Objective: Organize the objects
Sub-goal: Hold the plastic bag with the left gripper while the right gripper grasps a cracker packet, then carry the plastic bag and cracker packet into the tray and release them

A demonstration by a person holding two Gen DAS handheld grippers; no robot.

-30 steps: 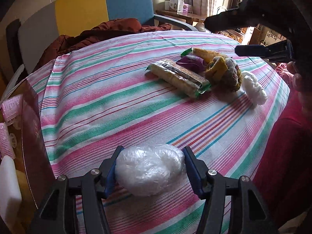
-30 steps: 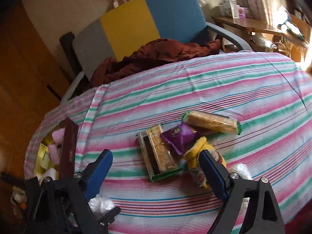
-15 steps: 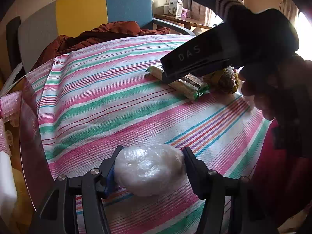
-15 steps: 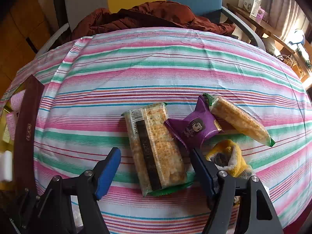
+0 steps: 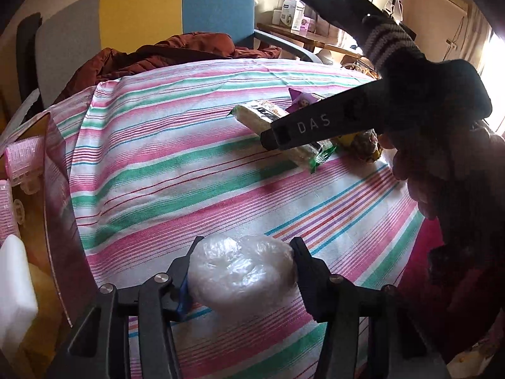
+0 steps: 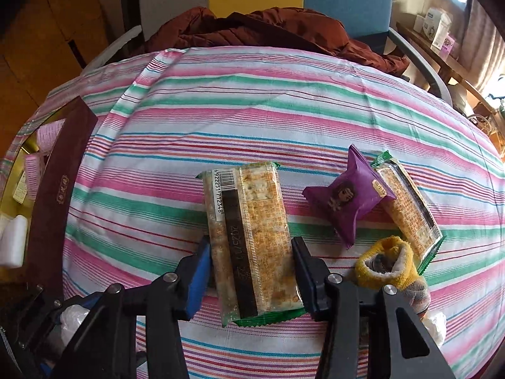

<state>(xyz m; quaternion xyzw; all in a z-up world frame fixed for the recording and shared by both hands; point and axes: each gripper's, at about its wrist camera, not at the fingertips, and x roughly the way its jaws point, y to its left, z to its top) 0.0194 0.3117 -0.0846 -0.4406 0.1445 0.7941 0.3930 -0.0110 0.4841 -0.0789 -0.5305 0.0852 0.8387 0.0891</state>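
My left gripper [image 5: 244, 262] is shut on a white plastic-wrapped bundle [image 5: 243, 284], held just above the striped tablecloth [image 5: 176, 170] near its front edge. In the right wrist view my right gripper [image 6: 251, 262] straddles a long cracker pack [image 6: 249, 208] that lies flat on the cloth. Both fingers press its long sides near the lower end. The left wrist view shows the right gripper's black body [image 5: 315, 126] and a person's hand [image 5: 442, 170] above that pack [image 5: 252, 117].
A purple snack packet [image 6: 345, 199], a second cracker pack [image 6: 407, 211] and a yellow knitted sock [image 6: 388, 265] lie right of the gripped pack. A dark brown box [image 6: 60, 195] with pink rollers [image 6: 47, 135] sits at the left edge. A chair holding a brown jacket [image 6: 252, 28] stands behind.
My right gripper came down over the cracker pack and its fingers narrowed until they met its sides. My left gripper kept hold of the white bundle, almost still.
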